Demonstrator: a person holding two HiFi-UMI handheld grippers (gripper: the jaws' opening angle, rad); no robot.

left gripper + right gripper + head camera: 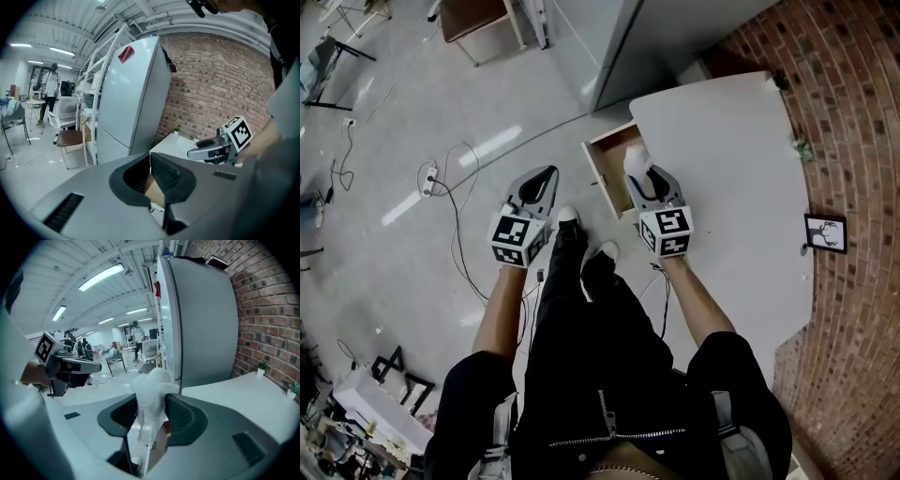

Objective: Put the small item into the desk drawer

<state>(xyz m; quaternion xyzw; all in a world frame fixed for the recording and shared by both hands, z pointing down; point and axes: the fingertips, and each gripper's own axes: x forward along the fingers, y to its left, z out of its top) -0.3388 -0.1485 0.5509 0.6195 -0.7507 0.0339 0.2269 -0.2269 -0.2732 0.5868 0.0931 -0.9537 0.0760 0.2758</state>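
My right gripper (pixel 637 167) is shut on a small crumpled white plastic-wrapped item (pixel 635 156), held above the open wooden drawer (pixel 602 174) at the near corner of the white desk (pixel 727 169). In the right gripper view the item (pixel 152 383) sticks up between the ribbed pads (pixel 177 414), and the brown drawer (pixel 161 446) shows below. My left gripper (pixel 546 176) hangs over the floor left of the drawer, its jaws together with nothing between them. In the left gripper view its tips (pixel 150 157) meet, and the right gripper (pixel 216 148) shows beyond them.
A tall grey fridge (pixel 609 42) stands beside the desk's far end. A brick wall (pixel 853 141) with a framed picture (pixel 825 232) runs behind the desk. Cables and a power strip (pixel 428 176) lie on the floor to the left. The person's legs and shoes (pixel 569 217) stand beside the drawer.
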